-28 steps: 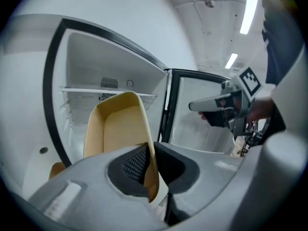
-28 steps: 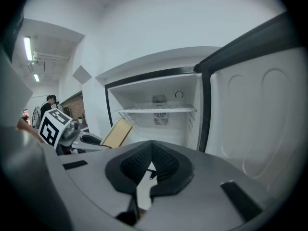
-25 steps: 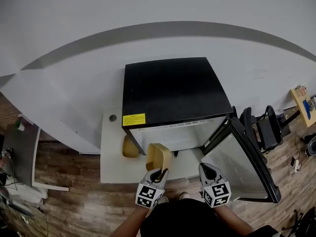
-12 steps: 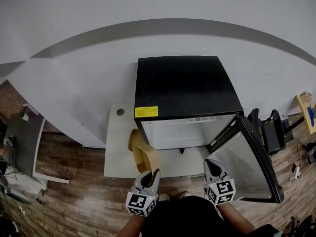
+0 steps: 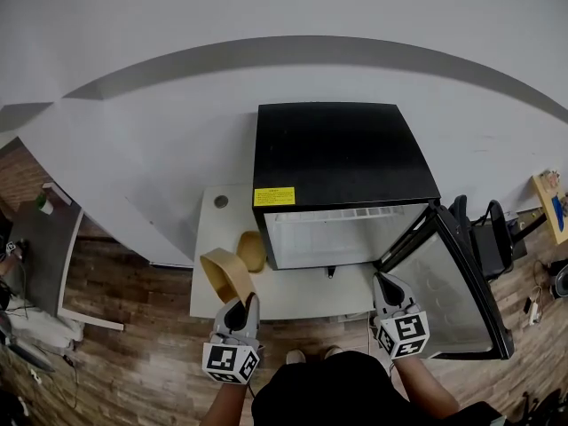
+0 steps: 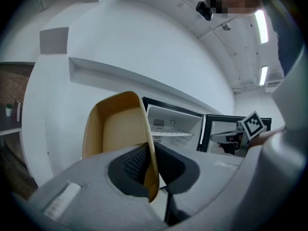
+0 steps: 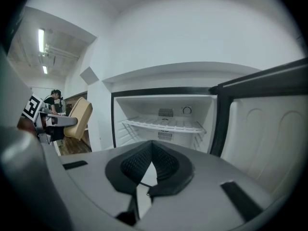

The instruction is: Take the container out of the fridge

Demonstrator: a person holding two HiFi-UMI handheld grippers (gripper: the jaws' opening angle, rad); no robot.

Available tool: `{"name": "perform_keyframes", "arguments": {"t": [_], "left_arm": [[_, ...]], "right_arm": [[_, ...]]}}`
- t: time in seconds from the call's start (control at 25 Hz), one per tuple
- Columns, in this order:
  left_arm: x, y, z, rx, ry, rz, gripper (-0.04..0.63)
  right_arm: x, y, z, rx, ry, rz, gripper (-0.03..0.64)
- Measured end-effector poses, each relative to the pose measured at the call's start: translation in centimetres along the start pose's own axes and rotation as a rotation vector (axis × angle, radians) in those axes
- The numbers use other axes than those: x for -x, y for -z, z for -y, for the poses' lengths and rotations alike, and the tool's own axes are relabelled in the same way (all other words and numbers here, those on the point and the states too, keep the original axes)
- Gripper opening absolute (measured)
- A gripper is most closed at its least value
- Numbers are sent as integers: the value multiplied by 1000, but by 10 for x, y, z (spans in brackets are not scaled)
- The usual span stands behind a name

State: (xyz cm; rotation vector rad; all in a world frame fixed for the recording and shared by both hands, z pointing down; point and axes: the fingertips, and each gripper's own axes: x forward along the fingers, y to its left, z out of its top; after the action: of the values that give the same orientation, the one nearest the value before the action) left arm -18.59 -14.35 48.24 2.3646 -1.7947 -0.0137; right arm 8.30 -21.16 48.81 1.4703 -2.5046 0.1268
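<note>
The tan container [image 5: 225,273] hangs outside the fridge, left of its open front, tilted on edge. My left gripper [image 5: 241,305] is shut on its rim. In the left gripper view the container's [image 6: 115,129] wall runs between the two pads of my left gripper [image 6: 150,165]. The small black-topped fridge [image 5: 344,153] stands open with its door [image 5: 444,282] swung to the right. Inside, the fridge [image 7: 163,110] shows only a bare wire shelf [image 7: 163,125]. My right gripper [image 5: 393,293] is shut and empty in front of the door's hinge side; its pads meet in its own view [image 7: 151,148].
A low white platform [image 5: 293,295] lies under the fridge, with a second tan oval piece [image 5: 251,250] on it left of the fridge. A black chair [image 5: 484,229] stands to the right. A grey desk [image 5: 35,264] is at the far left on wooden floor.
My left gripper has carried the container leftward and away from the fridge front, uncovering the tan piece on the platform. The right gripper has risen slightly.
</note>
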Motion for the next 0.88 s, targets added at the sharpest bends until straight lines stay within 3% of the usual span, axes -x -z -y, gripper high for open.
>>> {"name": "perform_keyframes", "arguments": {"t": [0.36,0.88], "left_arm": [[3,-1,-21,4,-26,13,34],[1,2,-21,-12,-14,-1,34]], "right_arm": [[6,-1,16,9,57,20,-5],[12,-6,15,15,64,40,-5]]}}
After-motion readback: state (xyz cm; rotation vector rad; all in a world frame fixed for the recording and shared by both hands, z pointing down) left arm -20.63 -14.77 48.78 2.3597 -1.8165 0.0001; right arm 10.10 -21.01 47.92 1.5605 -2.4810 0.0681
